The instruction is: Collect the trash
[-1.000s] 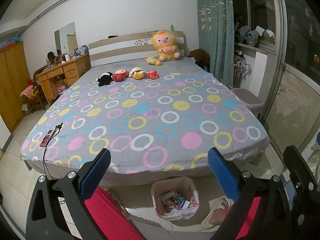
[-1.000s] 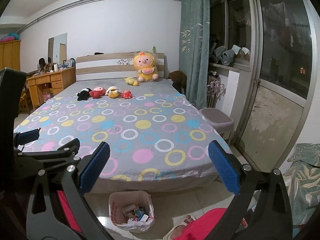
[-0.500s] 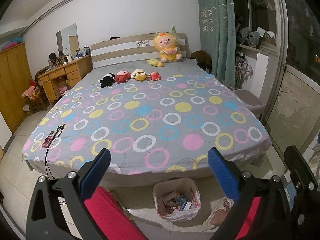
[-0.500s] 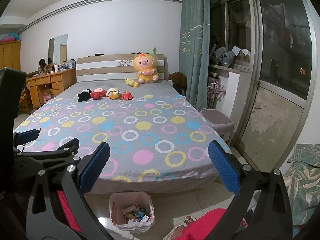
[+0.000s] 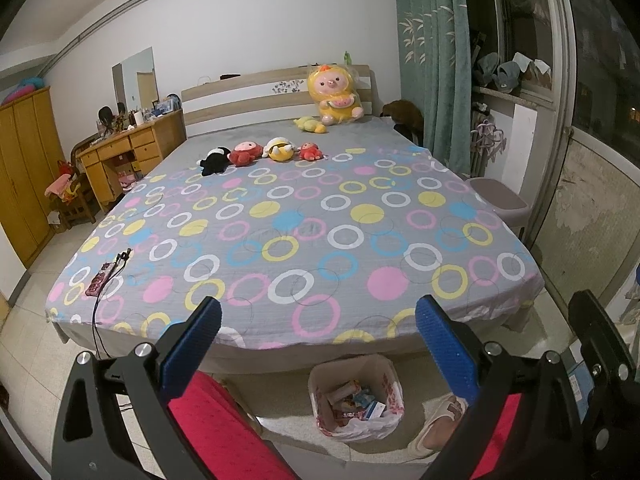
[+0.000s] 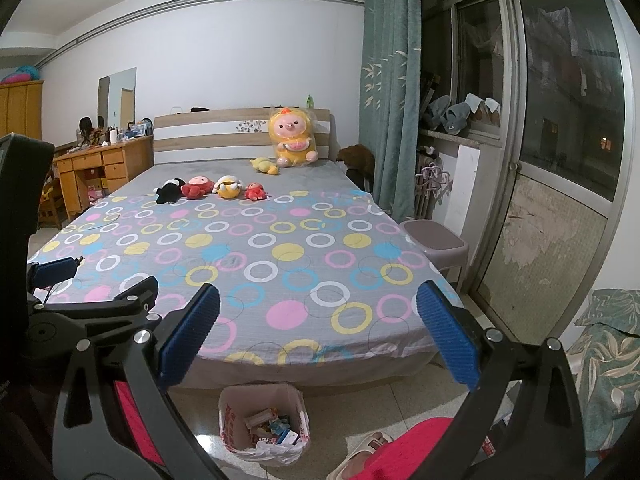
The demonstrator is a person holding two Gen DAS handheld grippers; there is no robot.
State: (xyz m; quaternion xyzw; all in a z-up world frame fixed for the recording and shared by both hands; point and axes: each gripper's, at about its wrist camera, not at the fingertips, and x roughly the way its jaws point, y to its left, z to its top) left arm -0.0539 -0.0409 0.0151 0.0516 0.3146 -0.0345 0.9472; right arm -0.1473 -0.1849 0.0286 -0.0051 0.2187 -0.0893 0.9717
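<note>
Two grippers spread wide and empty, left gripper [image 5: 316, 344], right gripper [image 6: 318, 336], trash bag [image 5: 356, 400] on floor below both.

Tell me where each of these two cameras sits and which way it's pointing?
Left wrist: rides on the left claw, facing the headboard across the bed; shows its open blue fingers, red-clad legs, a sandalled foot and part of the right claw.
Right wrist: rides on the right claw, same heading from further right, beside the window; shows its open fingers, the left claw and the foot.
Shared: bed, plush toys, trash bag on the floor.
</note>
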